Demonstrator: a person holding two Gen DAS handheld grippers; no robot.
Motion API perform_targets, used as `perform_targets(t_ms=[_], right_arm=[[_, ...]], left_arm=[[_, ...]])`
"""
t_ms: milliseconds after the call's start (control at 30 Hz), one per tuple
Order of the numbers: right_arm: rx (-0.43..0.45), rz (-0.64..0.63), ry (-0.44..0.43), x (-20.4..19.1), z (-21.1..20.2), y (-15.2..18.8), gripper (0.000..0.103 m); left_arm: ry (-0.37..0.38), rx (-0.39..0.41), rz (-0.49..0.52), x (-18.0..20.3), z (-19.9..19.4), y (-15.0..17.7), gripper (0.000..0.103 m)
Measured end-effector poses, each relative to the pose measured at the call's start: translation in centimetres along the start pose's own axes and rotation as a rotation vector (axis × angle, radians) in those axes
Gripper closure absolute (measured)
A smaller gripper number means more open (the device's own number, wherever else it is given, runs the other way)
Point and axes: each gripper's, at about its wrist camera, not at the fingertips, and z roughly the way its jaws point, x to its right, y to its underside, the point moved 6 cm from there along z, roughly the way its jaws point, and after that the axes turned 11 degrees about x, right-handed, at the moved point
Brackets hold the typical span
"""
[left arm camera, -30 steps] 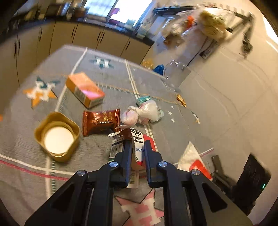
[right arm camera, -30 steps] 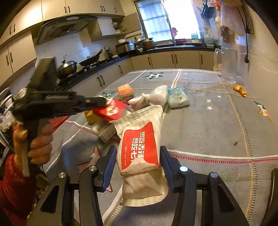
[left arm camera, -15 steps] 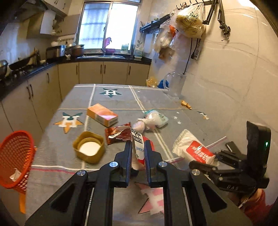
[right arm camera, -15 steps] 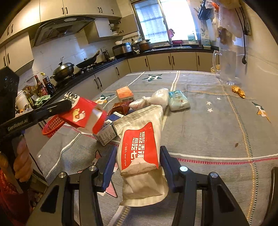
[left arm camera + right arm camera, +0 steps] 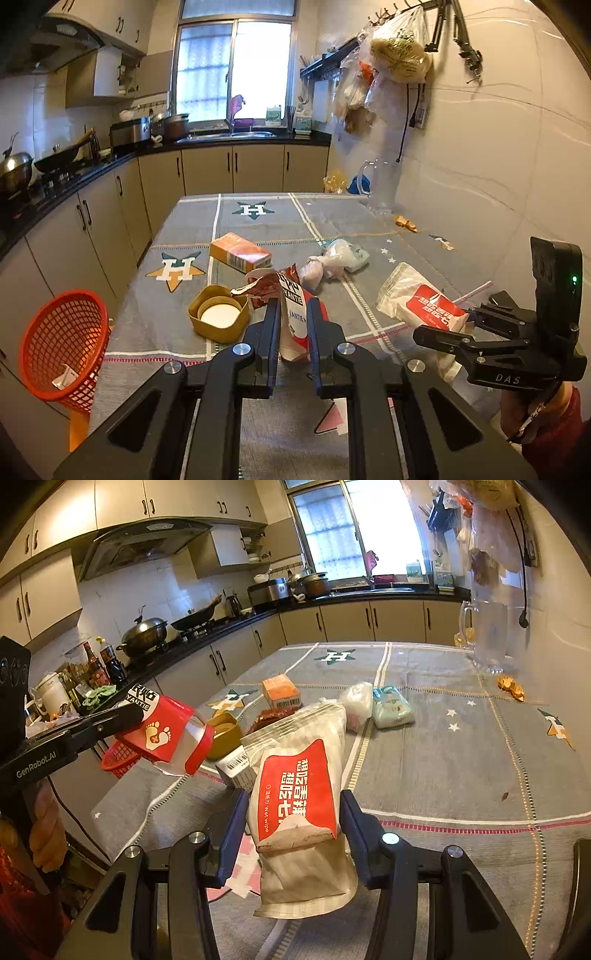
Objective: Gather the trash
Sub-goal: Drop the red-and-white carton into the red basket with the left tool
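Observation:
My left gripper [image 5: 293,314] is shut on a red and white carton [image 5: 293,321] and holds it above the table; the carton also shows in the right wrist view [image 5: 166,734]. My right gripper [image 5: 291,812] is shut on a white wet-wipe pack with a red label [image 5: 295,805], lifted off the table; the pack also shows in the left wrist view [image 5: 421,306]. A red mesh basket [image 5: 62,347] stands beside the table's left edge, holding a scrap of paper. An orange box [image 5: 240,253], a brown wrapper [image 5: 291,273], a yellow lid [image 5: 218,317] and tied plastic bags [image 5: 332,258] lie on the table.
A grey star-patterned cloth [image 5: 258,221] covers the table. A glass pitcher [image 5: 382,188] and orange peel bits [image 5: 404,223] sit at the far right by the wall. Kitchen cabinets run along the left and back. A teal packet [image 5: 391,707] lies mid-table.
My left gripper has lifted the carton up and back off the table and tilted level, bringing the red basket into view. My right gripper has held still with the wet-wipe pack.

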Motion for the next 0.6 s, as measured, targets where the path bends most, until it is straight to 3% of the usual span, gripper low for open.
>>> perform_targets(t_ms=[600], right_arm=[[0.139,-0.029,-0.015,-3.1,-7.7,-2.8,0.049]], left_arm=[[0.050,0.087,0.047,4.0,-6.8,-2.4,0.090]])
